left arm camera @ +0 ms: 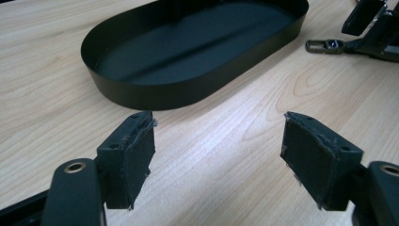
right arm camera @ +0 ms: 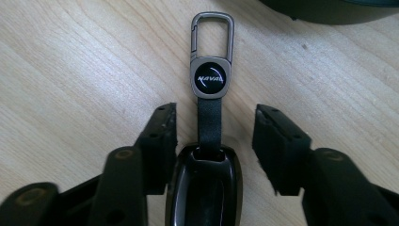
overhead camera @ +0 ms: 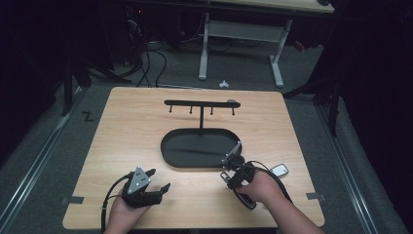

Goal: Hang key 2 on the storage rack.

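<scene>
My right gripper (right arm camera: 214, 141) sits low over the table with its jaws partly apart, one on each side of a black car key fob (right arm camera: 204, 188). The left pad (right arm camera: 157, 146) looks just against the fob's edge, though I cannot tell if it truly touches, and the right pad (right arm camera: 277, 148) stands clear of it, so the fob is between the jaws and not clamped. From the fob's top a short black strap (right arm camera: 209, 122) runs away from me to a grey metal tag reading NAVAL, ending in a carabiner clip (right arm camera: 212, 33) that lies flat on the wood. Just beyond the clip is the wall of the black oval tray (right arm camera: 329, 12).

In the high view the right gripper (overhead camera: 234, 170) is at the tray's (overhead camera: 168, 153) near right corner, and a second, pale key fob (overhead camera: 279, 170) lies on the table just to its right. A black hook stand (overhead camera: 201, 103) rises from the tray's far side.

My left gripper (left arm camera: 219, 155) is wide apart, with bare tabletop (left arm camera: 221, 188) between its pads and nothing held; the tray is just ahead of it.
</scene>
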